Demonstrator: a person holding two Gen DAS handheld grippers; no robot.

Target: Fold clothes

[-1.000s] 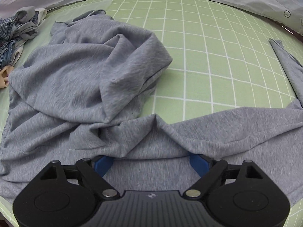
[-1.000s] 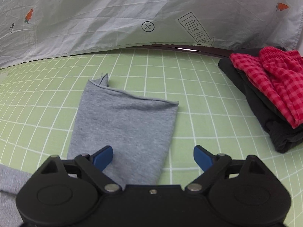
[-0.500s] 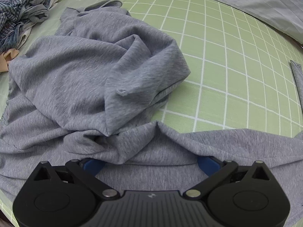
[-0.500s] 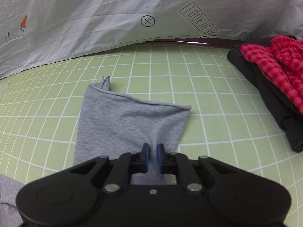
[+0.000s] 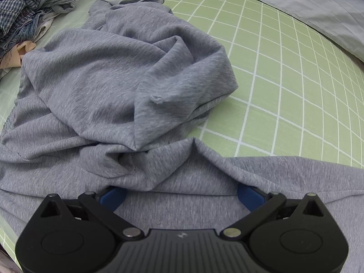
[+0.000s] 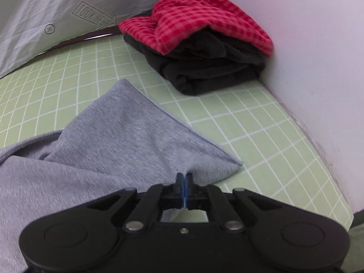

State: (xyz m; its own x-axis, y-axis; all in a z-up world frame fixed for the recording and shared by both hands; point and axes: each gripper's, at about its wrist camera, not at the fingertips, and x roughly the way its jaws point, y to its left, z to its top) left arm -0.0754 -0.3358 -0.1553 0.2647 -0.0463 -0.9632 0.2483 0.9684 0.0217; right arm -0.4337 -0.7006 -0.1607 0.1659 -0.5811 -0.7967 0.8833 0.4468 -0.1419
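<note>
Grey shirt [image 5: 109,86]: crumpled ahead of left tongs [image 5: 182,196]
Left tongs: spread wide, fabric between them
Right tongs [image 6: 184,182]: pinching grey shirt's sleeve [image 6: 136,132]

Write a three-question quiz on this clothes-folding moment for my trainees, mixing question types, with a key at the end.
1. True or false: the right gripper is shut on the grey garment.
2. Multiple choice: the left gripper is (A) shut on the grey fabric, (B) open with grey fabric lying between its fingers, (C) holding the checked cloth.
3. Short answer: what lies on top of the black clothes in the right wrist view?

Key
1. True: its blue pads are closed with grey fabric pinched between them.
2. B: its fingers stand wide apart.
3. A red checked garment.
</note>
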